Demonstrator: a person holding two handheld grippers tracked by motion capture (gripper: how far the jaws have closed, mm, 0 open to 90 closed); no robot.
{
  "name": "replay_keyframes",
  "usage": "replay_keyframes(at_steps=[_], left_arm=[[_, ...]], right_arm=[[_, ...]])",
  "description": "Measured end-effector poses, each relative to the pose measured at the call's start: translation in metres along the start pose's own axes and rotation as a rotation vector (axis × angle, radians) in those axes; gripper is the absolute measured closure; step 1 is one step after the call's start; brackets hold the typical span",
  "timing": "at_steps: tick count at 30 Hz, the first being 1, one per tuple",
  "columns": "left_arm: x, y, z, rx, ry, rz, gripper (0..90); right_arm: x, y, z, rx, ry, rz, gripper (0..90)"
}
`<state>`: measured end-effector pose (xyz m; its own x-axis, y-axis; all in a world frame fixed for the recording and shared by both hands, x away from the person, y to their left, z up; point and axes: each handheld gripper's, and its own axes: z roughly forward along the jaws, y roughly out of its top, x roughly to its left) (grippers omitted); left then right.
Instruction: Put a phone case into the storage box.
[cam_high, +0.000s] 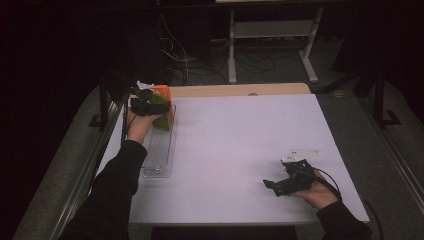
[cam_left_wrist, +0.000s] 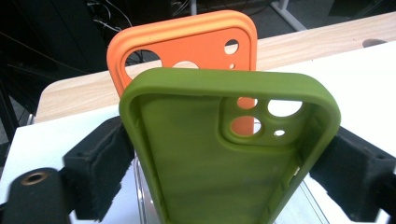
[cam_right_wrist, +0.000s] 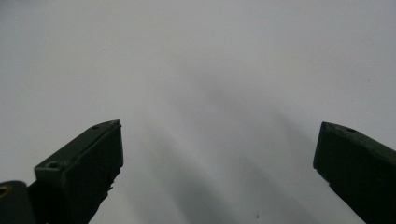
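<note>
Where the clear tray (cam_high: 159, 150) lies along the tabletop's (cam_high: 240, 150) nine o'clock edge, two phone cases stand in its far end: one green case (cam_left_wrist: 210, 154) in front, one orange case (cam_left_wrist: 187, 42) just behind it, both upright and leaning slightly. In the left gripper view, the left tongs (cam_left_wrist: 224, 163) flank the green case, one pad at each long side; the left pad sits against the case edge, and the right pad at the other edge, though firm contact cannot be told. One tray counted; it appears otherwise bare along its near length. The right tongs (cam_high: 272, 186) rest in the hand at five o'clock on the tabletop, well apart from the tray, jaws spread wide with nothing between them.
</note>
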<state>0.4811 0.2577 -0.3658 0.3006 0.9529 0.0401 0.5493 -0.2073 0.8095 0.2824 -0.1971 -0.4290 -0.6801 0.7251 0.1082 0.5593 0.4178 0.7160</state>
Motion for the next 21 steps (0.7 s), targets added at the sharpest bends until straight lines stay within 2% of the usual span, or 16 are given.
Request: replay_keyframes(at_steps=[6,12,15,21], left_arm=[[0.002,0.0,0.0,0.002,-0.01,-0.01,5.4],[0.003,0.001,-0.003,-0.005,-0.017,-0.01,5.2],[0.004,0.002,-0.006,-0.008,-0.033,-0.011,5.2],[0.002,0.003,-0.014,-0.001,-0.097,0.004,5.2]], right_arm=[[-0.001,-0.001,0.001,-0.002,-0.001,-0.01,0.7],[-0.001,0.0,0.0,-0.001,-0.002,-0.008,0.7],[-0.001,0.0,0.0,-0.001,-0.001,-0.008,0.7],[-0.001,0.0,0.0,0.0,0.0,-0.014,0.7]])
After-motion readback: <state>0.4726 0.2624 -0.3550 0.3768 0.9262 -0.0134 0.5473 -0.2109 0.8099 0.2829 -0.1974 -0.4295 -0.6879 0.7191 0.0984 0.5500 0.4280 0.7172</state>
